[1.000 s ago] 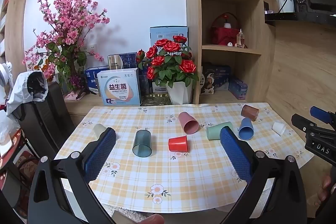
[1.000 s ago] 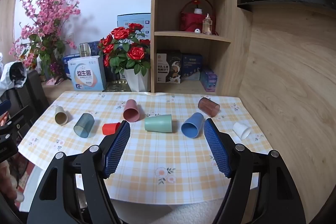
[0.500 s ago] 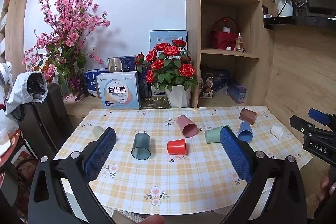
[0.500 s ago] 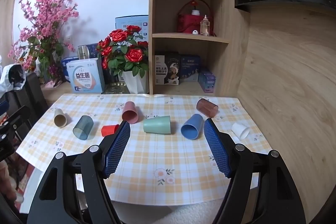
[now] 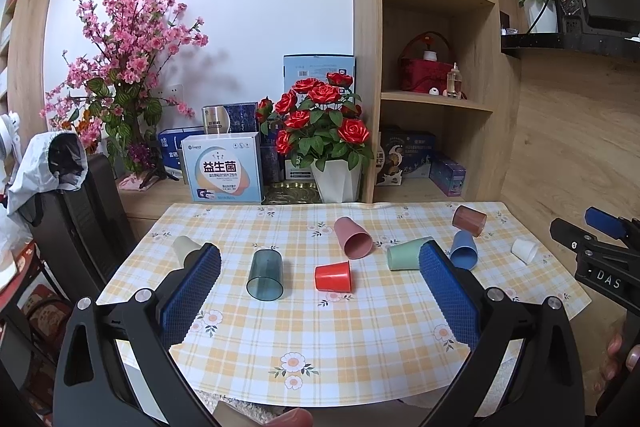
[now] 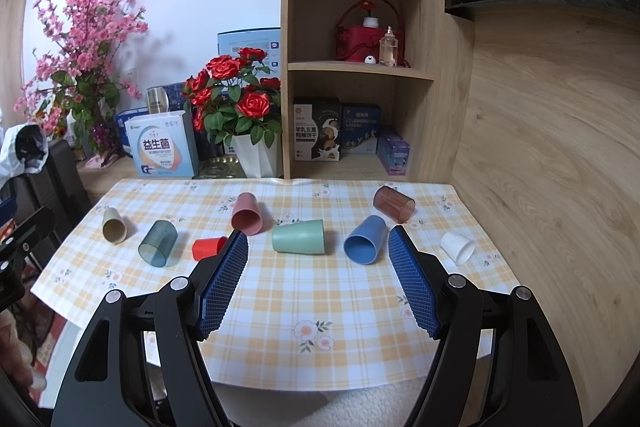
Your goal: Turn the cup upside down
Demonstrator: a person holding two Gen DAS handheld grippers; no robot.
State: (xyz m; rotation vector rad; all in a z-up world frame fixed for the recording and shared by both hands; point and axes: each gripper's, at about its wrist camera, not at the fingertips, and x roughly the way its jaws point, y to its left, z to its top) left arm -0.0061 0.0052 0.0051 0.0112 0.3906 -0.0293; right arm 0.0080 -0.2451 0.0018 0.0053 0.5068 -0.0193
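Note:
Several cups lie on their sides on a checked tablecloth point(image 6: 320, 299): beige point(image 6: 114, 225), teal see-through point(image 6: 157, 243), red point(image 6: 208, 248), pink point(image 6: 247, 213), green point(image 6: 298, 236), blue point(image 6: 364, 239), brown see-through point(image 6: 393, 204) and white point(image 6: 458, 247). In the left wrist view the teal cup point(image 5: 265, 275), red cup point(image 5: 333, 276) and pink cup point(image 5: 352, 238) lie ahead. My left gripper point(image 5: 320, 259) is open and empty, held above the table's near edge. My right gripper point(image 6: 318, 247) is open and empty, with the green and blue cups seen between its fingers.
A white pot of red roses point(image 6: 240, 115), boxes point(image 6: 162, 149) and a wooden shelf unit point(image 6: 360, 67) stand behind the table. A wooden wall point(image 6: 540, 147) runs along the right. A black chair point(image 5: 76, 211) stands at the left. The right gripper shows in the left wrist view point(image 5: 600, 251).
Both grippers have drawn back and risen slightly, so the table and cups look a little smaller and lower. The cups have not moved. Both grippers stay open.

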